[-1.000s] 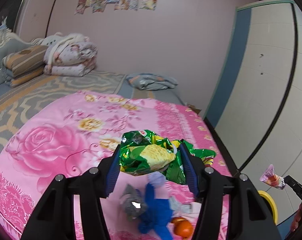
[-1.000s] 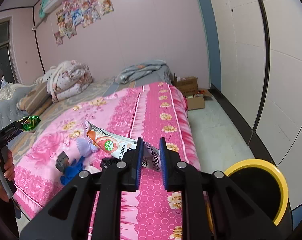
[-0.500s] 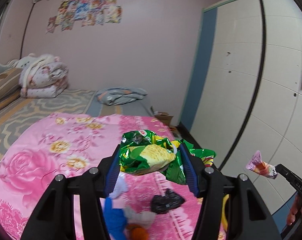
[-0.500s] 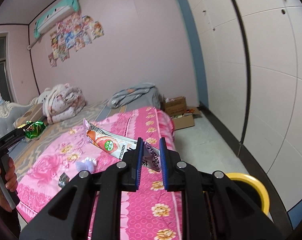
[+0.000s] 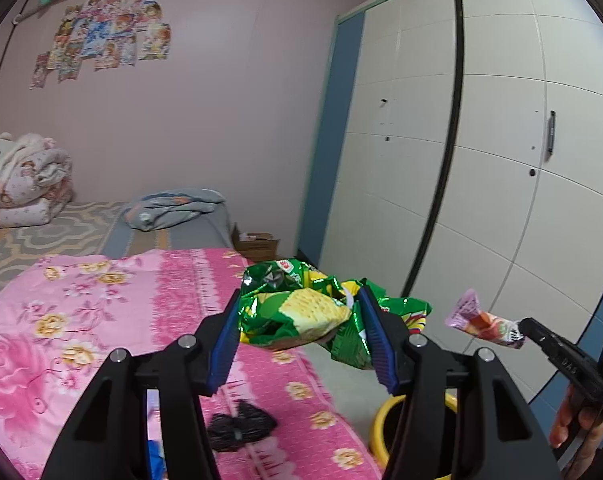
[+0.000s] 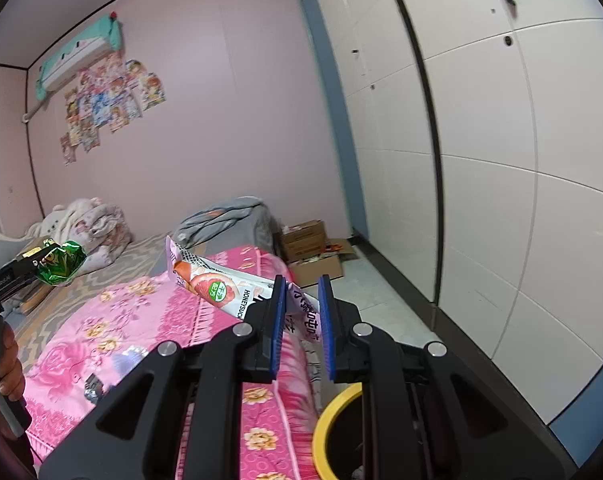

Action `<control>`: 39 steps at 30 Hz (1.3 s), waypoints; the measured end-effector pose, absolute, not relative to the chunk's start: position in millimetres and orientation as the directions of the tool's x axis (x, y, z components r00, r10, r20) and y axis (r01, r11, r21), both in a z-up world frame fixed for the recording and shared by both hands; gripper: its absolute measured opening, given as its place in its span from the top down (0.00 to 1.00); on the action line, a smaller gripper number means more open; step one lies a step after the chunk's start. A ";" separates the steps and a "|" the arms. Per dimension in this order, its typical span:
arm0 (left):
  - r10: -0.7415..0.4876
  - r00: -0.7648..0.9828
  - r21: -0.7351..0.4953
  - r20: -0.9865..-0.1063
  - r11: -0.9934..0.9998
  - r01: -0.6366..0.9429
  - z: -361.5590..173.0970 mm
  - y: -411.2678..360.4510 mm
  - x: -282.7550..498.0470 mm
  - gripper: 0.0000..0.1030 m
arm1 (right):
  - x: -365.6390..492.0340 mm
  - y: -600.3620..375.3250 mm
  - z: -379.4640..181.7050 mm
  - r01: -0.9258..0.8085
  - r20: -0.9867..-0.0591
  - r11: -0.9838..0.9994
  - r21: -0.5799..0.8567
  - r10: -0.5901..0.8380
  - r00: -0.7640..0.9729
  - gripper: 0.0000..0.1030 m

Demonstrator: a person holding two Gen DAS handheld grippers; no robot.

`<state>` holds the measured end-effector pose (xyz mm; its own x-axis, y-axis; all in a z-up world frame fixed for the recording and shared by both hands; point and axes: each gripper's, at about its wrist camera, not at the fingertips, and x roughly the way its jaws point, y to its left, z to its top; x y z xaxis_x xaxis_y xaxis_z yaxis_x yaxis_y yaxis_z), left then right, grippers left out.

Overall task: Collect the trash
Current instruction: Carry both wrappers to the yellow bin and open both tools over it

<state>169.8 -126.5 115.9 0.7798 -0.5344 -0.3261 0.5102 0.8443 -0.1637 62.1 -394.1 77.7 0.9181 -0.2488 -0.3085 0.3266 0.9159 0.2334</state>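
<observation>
Left gripper (image 5: 297,316) jaws half apart, right gripper (image 6: 301,312) jaws nearly closed, both gripping

yellow-rimmed bin (image 5: 383,420) mostly hidden behind left gripper (image 5: 297,332) fingers, cut by frame bottom in right wrist view; blue item (image 5: 154,458) on the bed only a sliver between fingers; black crumpled thing (image 5: 241,426) unidentifiable; wardrobe (image 6: 501,160) edges motion-blurred

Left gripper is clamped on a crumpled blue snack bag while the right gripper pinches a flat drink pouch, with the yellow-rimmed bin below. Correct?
Not quite. The snack bag in the left gripper is green, not blue, as the left wrist view shows. The rest holds: the right gripper pinches the flat drink pouch, and the yellow-rimmed bin sits below.
</observation>
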 end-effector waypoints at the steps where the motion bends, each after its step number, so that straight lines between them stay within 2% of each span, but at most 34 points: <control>1: -0.546 0.771 -0.164 -0.326 0.836 0.523 116.4 -134.5 169.4 0.48 | 59.6 -397.8 78.0 0.342 -0.308 0.910 0.233 -0.264 0.914 0.85; 9: -0.593 0.734 -0.161 -0.330 0.802 0.576 120.0 -175.9 168.7 0.48 | 46.1 -414.4 86.2 0.408 -0.278 0.886 0.222 -0.343 0.897 0.85; 19: -0.634 0.639 -0.184 -0.436 0.758 0.626 58.5 -232.8 178.2 0.48 | 39.7 -438.3 44.5 0.562 -0.308 0.808 0.176 -0.497 0.812 0.85; 31: -0.615 0.518 -0.163 -0.594 0.723 0.671 -38.9 -317.3 189.5 0.48 | 43.0 -487.9 -44.5 0.698 -0.437 0.698 0.160 -0.584 0.684 0.85; 39: -0.589 0.458 -0.156 -0.666 0.710 0.686 -88.0 -356.1 187.3 0.48 | 56.9 -505.8 -89.8 0.715 -0.518 0.679 0.167 -0.556 0.650 0.85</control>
<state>187.3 -356.1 -88.0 0.4578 -0.5889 -0.6660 0.6862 0.7104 -0.1564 56.9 -505.8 -89.8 0.6497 -0.5563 -0.5180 0.7147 0.6792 0.1670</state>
